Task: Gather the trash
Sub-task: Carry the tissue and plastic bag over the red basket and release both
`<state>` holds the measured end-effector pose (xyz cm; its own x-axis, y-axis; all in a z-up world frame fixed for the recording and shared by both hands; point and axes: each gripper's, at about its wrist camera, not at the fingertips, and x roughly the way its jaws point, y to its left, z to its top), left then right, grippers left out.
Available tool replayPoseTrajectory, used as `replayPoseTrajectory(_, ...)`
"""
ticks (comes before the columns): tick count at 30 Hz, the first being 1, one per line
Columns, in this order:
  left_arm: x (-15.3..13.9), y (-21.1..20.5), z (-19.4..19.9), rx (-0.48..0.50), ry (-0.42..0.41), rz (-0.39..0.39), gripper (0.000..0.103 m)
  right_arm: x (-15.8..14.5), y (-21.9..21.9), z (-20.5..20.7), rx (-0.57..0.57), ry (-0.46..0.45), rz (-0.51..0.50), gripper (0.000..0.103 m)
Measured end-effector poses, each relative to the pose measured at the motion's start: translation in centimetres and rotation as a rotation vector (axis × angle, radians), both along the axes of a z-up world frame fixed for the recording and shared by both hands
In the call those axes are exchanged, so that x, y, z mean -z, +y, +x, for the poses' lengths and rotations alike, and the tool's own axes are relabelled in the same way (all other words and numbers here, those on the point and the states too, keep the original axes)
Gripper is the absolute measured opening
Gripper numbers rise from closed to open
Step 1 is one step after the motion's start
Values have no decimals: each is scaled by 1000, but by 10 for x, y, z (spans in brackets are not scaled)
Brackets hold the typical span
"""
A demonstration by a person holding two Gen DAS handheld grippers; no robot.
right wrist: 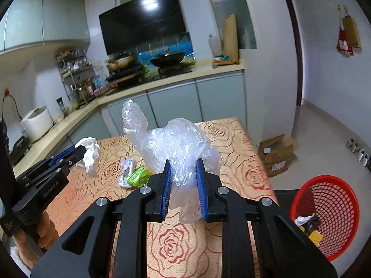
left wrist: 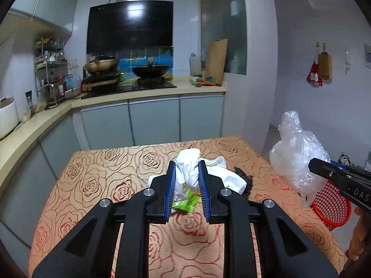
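Note:
My left gripper (left wrist: 187, 165) is shut on a crumpled white paper (left wrist: 189, 170) and holds it above the rose-patterned table (left wrist: 97, 185). It also shows in the right wrist view (right wrist: 89, 153), lifted off the table. My right gripper (right wrist: 183, 163) is shut on a clear plastic bag (right wrist: 176, 143) held above the table; the bag also shows in the left wrist view (left wrist: 299, 157). A green wrapper (left wrist: 187, 202) and a white packet (right wrist: 127, 169) lie on the table. A dark scrap (left wrist: 243, 176) lies beside them.
A red mesh basket (right wrist: 334, 210) with some trash inside stands on the floor right of the table. A cardboard box (right wrist: 276, 155) sits on the floor beyond it. Kitchen counters with a stove (left wrist: 129, 85) run behind and left.

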<state>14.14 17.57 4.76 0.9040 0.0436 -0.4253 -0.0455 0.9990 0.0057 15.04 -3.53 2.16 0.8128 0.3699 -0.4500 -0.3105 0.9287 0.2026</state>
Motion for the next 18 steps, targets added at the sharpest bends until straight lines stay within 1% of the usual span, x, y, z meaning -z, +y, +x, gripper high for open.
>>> replayPoseTrajectory(9, -9, -41, 0, 74, -19, 21, 19, -9, -47, -10, 89, -30, 17, 21)
replayPoseTrajectory(18, -11, -94, 8, 184, -23, 27, 19, -12, -98, -18, 202, -48, 18, 21)
